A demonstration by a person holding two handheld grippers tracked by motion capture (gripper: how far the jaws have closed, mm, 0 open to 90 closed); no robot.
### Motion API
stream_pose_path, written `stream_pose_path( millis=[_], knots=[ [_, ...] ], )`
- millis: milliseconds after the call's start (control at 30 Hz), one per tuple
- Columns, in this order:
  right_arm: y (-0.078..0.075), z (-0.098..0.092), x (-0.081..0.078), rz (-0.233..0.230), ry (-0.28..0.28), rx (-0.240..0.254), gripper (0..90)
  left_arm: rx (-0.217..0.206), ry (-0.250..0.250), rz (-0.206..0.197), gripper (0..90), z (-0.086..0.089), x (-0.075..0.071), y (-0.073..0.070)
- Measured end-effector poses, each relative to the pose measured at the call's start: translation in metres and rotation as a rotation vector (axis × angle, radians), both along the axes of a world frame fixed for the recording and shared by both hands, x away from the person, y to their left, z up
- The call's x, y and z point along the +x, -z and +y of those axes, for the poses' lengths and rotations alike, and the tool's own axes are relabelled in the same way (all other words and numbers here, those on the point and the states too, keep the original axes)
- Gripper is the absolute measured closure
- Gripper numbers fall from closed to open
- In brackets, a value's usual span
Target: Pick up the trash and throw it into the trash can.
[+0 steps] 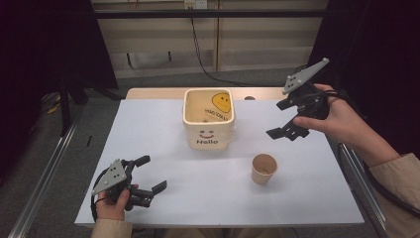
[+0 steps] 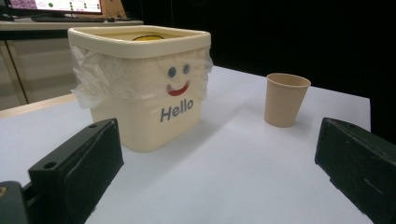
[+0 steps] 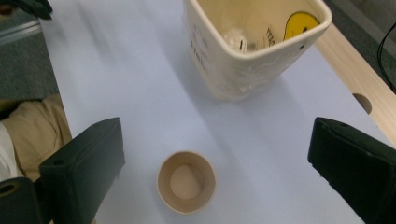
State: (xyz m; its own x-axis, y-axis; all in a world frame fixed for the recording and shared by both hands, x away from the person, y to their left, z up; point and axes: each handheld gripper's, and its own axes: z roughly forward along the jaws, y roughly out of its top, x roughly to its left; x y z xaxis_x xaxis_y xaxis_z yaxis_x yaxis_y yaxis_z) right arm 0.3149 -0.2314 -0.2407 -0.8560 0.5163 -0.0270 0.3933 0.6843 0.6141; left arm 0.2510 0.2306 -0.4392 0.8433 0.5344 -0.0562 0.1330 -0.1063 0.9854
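Above the paper cup the right gripper hangs, jaws spread and empty — left gripper likewise released, near the "Hello" bin.

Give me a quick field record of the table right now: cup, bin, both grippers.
paper cup: upright, empty, on the white table, apart from the bin
bin: cream, square, "Hello" face on its front, clear liner folded over the rim, stands behind the cup
right gripper: in the air above the table, jaws apart, nothing between them, looking down on the cup
left gripper: low at the table's near left, jaws apart, holding nothing
contact: neither gripper touches the cup or bin
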Motion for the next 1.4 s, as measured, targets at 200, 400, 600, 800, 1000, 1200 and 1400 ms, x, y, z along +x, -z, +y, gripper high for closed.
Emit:
stream_pose_path(
  millis=[200, 400, 600, 800, 1000, 1200, 1400],
  knots=[
    [0.009, 0.008, 0.004, 0.051, -0.001, -0.075, 4.0, -0.002, 0.007, 0.0, 0.7, 0.001, 0.0, 0.0],
    [0.026, 0.016, 0.01, 0.097, -0.017, -0.17, 4.1, -0.003, 0.001, 0.001, 0.7, 0.001, 0.0, 0.0],
    [0.045, 0.023, 0.012, 0.145, -0.035, -0.244, 4.6, -0.017, -0.001, 0.007, 0.7, 0.0, 0.0, 0.0],
    [0.057, 0.028, 0.013, 0.163, -0.059, -0.297, 4.8, -0.008, -0.003, 0.005, 0.7, 0.001, 0.0, 0.0],
    [0.07, 0.031, 0.014, 0.19, -0.066, -0.327, 5.0, -0.007, -0.003, 0.005, 0.7, 0.002, 0.0, 0.0],
    [0.082, 0.032, 0.016, 0.197, -0.071, -0.362, 5.0, 0.007, 0.001, -0.002, 0.7, 0.003, 0.001, 0.0],
    [0.094, 0.035, 0.015, 0.222, -0.08, -0.399, 5.4, 0.003, 0.0, 0.0, 0.7, 0.003, 0.001, 0.0]
  ],
)
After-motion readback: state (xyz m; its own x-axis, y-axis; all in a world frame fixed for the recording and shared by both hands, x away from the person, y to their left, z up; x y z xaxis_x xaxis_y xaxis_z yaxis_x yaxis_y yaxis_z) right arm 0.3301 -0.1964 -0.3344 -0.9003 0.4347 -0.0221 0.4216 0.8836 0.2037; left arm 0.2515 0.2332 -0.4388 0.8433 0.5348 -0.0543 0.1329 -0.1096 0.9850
